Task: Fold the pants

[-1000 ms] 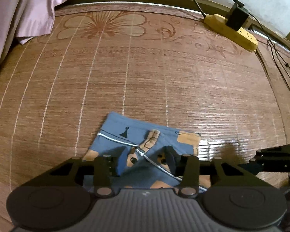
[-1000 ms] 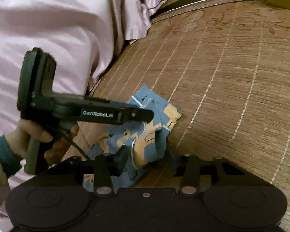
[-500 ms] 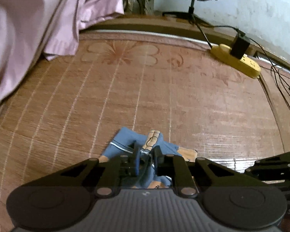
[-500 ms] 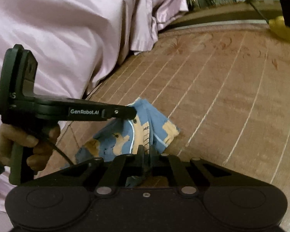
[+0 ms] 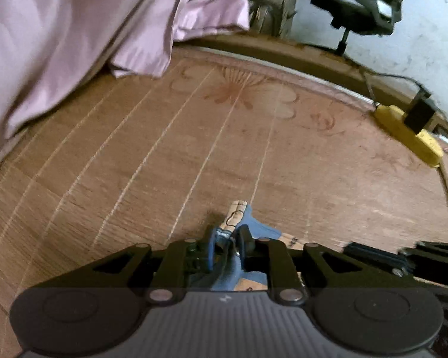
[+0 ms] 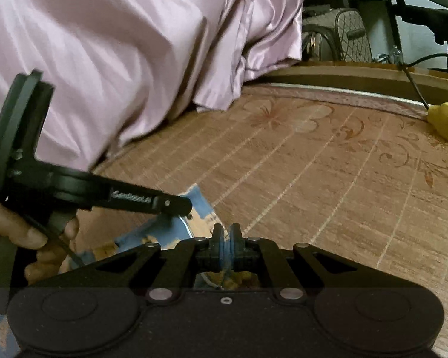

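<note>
Pants [image 5: 242,232] pinched by both: left gripper [image 5: 227,240] and right gripper [image 6: 225,234] each clamped on blue fabric, side by side, bamboo mat [image 5: 194,149] stretching clear ahead.

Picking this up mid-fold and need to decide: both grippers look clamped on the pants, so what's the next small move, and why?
Probably carry the pinched edge forward together, then lower it. The left gripper and right gripper are each shut on the blue pants, which bunch close beneath them, and bare mat lies ahead.
</note>
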`<control>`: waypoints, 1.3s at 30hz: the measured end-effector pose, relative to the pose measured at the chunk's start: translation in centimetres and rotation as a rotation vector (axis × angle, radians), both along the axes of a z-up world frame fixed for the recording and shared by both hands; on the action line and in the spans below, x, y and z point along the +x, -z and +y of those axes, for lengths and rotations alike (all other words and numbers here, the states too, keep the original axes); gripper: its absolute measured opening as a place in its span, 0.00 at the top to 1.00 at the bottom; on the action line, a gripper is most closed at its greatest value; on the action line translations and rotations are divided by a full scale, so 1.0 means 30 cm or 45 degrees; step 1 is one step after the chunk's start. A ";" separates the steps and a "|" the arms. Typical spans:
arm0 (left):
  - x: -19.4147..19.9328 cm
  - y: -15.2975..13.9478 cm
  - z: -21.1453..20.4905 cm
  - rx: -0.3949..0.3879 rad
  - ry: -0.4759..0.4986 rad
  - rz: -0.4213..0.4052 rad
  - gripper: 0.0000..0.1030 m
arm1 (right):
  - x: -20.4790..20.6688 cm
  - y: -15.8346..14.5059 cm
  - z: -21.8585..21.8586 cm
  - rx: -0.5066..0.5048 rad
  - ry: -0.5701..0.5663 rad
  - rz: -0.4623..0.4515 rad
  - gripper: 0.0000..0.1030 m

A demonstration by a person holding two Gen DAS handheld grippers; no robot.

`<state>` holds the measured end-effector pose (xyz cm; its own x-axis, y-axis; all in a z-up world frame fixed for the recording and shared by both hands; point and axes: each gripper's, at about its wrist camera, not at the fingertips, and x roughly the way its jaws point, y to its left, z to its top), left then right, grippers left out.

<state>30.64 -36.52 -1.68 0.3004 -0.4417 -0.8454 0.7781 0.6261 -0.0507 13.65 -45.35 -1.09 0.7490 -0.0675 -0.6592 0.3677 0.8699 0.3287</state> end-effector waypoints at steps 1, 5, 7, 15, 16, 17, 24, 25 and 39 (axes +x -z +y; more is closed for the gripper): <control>0.002 0.005 0.001 -0.008 -0.010 -0.006 0.76 | -0.001 0.001 0.000 -0.021 0.011 0.012 0.82; 0.000 -0.020 0.033 -0.062 -0.089 -0.083 0.43 | -0.017 -0.017 -0.014 -0.058 0.051 -0.007 0.74; 0.002 -0.034 0.061 -0.083 -0.115 -0.108 0.43 | -0.014 -0.021 -0.014 -0.023 0.015 -0.016 0.74; -0.042 -0.002 0.166 -0.068 -0.036 -0.148 0.45 | 0.011 -0.006 0.011 0.066 -0.099 0.019 0.77; -0.049 0.014 0.163 -0.009 -0.028 -0.187 0.45 | 0.018 0.006 0.008 0.082 -0.102 0.043 0.76; -0.050 0.028 0.160 0.043 -0.038 -0.231 0.46 | 0.022 0.020 0.009 0.099 -0.100 0.077 0.77; -0.011 0.012 0.187 0.007 -0.076 -0.230 0.41 | 0.014 0.007 0.008 0.031 -0.063 0.090 0.77; -0.002 0.003 0.193 -0.009 -0.103 -0.231 0.38 | 0.004 -0.007 0.011 0.015 -0.054 0.055 0.69; -0.078 -0.437 0.501 0.188 -0.588 0.081 0.04 | -0.040 -0.083 0.033 0.168 -0.100 -0.233 0.04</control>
